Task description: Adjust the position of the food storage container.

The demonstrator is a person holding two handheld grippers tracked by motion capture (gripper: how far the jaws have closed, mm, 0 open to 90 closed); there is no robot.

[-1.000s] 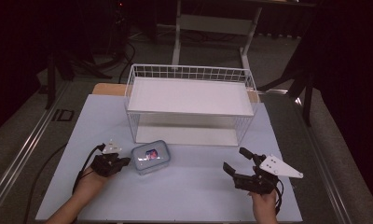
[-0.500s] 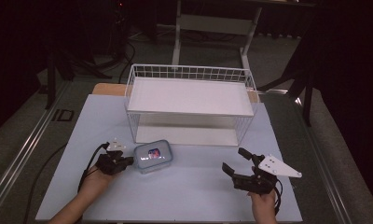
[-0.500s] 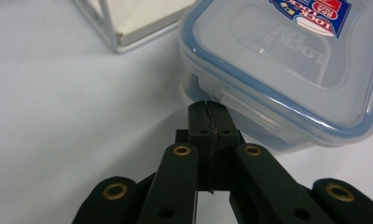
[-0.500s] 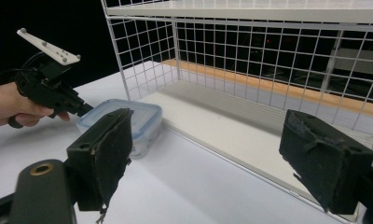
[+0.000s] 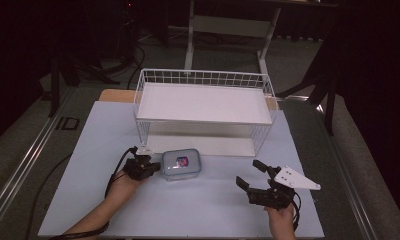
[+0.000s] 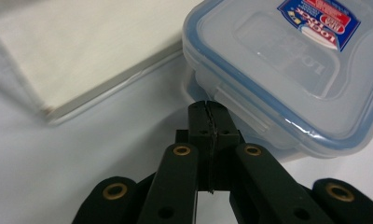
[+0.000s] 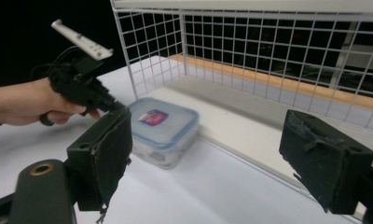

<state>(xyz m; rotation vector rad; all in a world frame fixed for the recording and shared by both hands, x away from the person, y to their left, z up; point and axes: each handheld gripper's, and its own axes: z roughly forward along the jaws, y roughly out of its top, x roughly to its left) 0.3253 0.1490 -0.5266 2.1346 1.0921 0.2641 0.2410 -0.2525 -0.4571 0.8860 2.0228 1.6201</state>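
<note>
Left gripper [image 6: 208, 109], lower centre of its own view: jaws pressed together, tips against the latch side of the container [image 6: 287, 70]. Best pushed low and square to avoid spinning it. Right gripper [image 5: 252, 174], lower right of high view: jaws wide apart, well clear. Container at centre, just before the wire basket [image 5: 203, 77].

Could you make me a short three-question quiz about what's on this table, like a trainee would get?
1. True or false: the left gripper has its jaws shut.
2. Which thing do its tips meet? A) wire rack B) plastic box C) a mug
3. What state are the right gripper jaws in?

Key: 1 true. 2 B, at the box's side clip. 3 Open, nothing between them.
</note>
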